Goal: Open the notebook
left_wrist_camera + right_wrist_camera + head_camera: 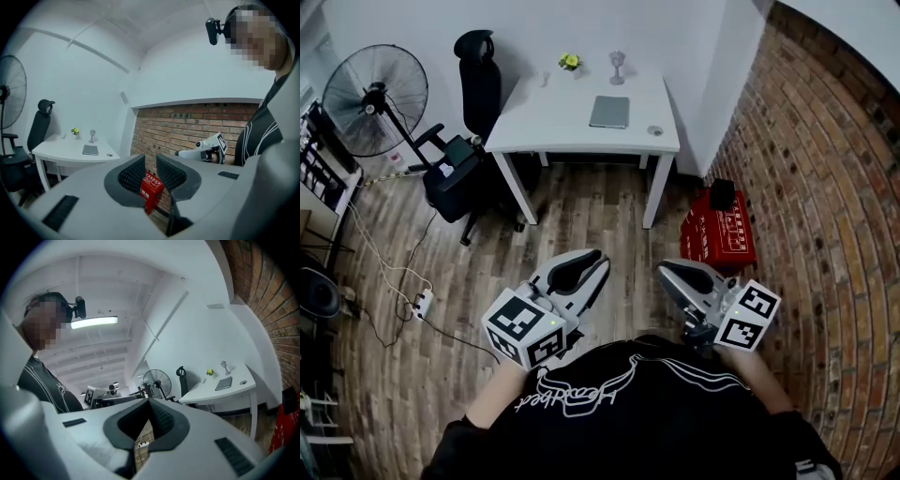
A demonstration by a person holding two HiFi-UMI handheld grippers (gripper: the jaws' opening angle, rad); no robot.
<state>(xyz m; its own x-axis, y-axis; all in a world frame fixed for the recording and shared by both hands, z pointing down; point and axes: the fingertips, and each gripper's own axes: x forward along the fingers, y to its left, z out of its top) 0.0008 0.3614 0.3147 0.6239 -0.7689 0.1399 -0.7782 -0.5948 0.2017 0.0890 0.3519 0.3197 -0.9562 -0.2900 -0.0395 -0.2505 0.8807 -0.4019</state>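
The closed grey notebook [608, 112] lies flat on the white table [553, 127] at the far end of the room. It also shows small in the left gripper view [90, 150] and the right gripper view [223, 383]. Both grippers are held close to the person's body, well short of the table. My left gripper [598, 259] points toward the brick wall, its jaws [151, 163] almost together with nothing between them. My right gripper [666, 270] has its tips touching [148, 403] and holds nothing.
On the table stand a small goblet [618, 66], a yellow flower [570, 62] and a small round object [654, 131]. A black office chair [473, 112] and a fan [373, 87] stand left of it. A red box [719, 234] sits by the brick wall [825, 187]. A power strip [422, 303] and cables lie on the wooden floor.
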